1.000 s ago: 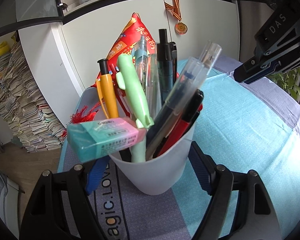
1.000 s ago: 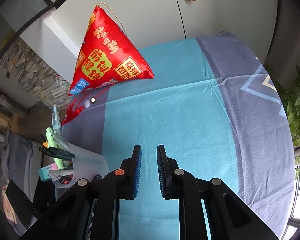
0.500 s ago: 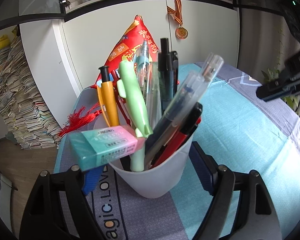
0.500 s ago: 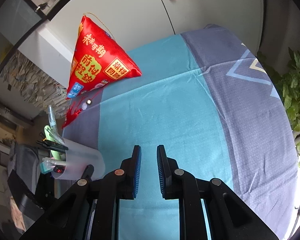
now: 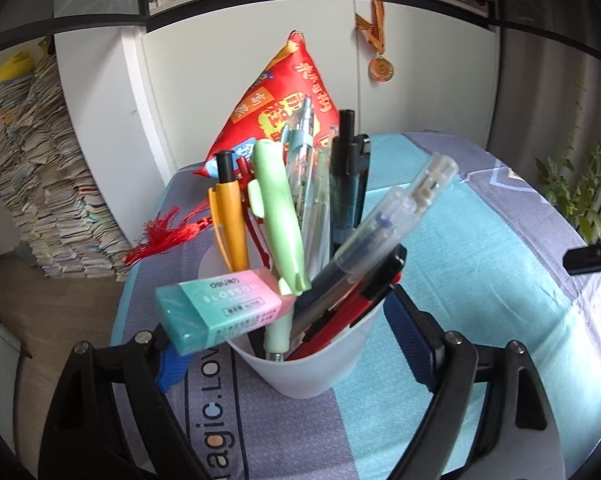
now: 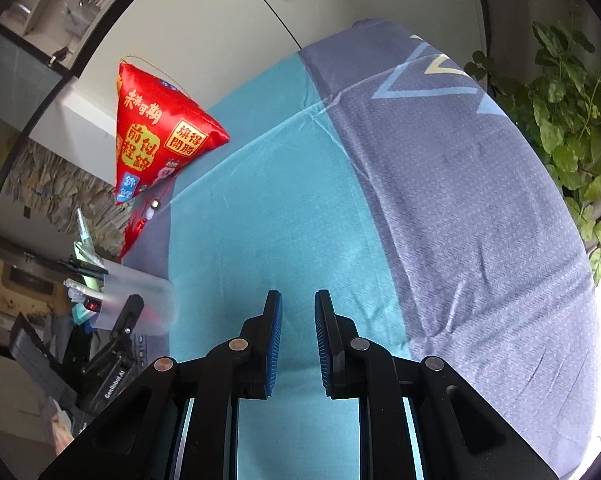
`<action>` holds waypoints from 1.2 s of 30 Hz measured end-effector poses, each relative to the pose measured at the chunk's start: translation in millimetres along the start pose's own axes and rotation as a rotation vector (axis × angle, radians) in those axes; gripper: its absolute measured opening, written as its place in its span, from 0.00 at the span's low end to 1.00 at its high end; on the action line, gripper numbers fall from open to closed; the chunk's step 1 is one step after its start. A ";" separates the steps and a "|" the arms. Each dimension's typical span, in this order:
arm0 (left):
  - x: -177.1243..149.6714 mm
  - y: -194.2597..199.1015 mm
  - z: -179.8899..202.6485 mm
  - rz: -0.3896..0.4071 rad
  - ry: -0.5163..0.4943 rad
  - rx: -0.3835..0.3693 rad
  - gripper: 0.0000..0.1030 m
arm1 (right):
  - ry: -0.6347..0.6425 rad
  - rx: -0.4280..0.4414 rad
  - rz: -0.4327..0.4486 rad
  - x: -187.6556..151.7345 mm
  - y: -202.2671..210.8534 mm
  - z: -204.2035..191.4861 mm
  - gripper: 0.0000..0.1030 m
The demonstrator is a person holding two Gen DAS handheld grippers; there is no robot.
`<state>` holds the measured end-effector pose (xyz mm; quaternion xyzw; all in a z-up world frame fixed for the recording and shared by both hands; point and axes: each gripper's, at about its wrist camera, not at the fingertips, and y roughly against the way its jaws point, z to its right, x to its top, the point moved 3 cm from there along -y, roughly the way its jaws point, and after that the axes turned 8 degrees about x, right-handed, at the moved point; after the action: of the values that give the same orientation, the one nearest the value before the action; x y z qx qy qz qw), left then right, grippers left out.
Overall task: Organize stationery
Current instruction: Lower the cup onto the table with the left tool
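Stationery's all in the white cup [image 5: 300,356] near the bench's left edge: pens upright, eraser [image 5: 220,308] perched across the rim since there's no room inside. Left gripper [image 5: 296,344] has its jaws spread around the cup, apparently not squeezing it, probably steadying. Right gripper [image 6: 298,340] hovers over bare cloth, jaws slightly parted, holding nothing.

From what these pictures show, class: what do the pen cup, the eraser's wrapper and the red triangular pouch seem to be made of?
Pen cup: probably frosted translucent plastic; pens show dimly through its matte wall.
Eraser wrapper: looks like printed card or paper, with crisp folded edges.
Red triangular pouch: likely satin fabric; soft sheen, stuffed shape.
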<state>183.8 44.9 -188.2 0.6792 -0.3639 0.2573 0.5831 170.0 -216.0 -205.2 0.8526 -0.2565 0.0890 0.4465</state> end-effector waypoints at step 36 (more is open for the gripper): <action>27.8 12.0 32.6 0.004 0.001 0.014 0.70 | -0.085 0.090 0.013 2.3 13.3 57.5 0.17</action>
<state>188.6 6.9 -165.5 0.6823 -0.3631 0.2614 0.5781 160.7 -269.4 -228.4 0.8730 -0.2765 0.0671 0.3961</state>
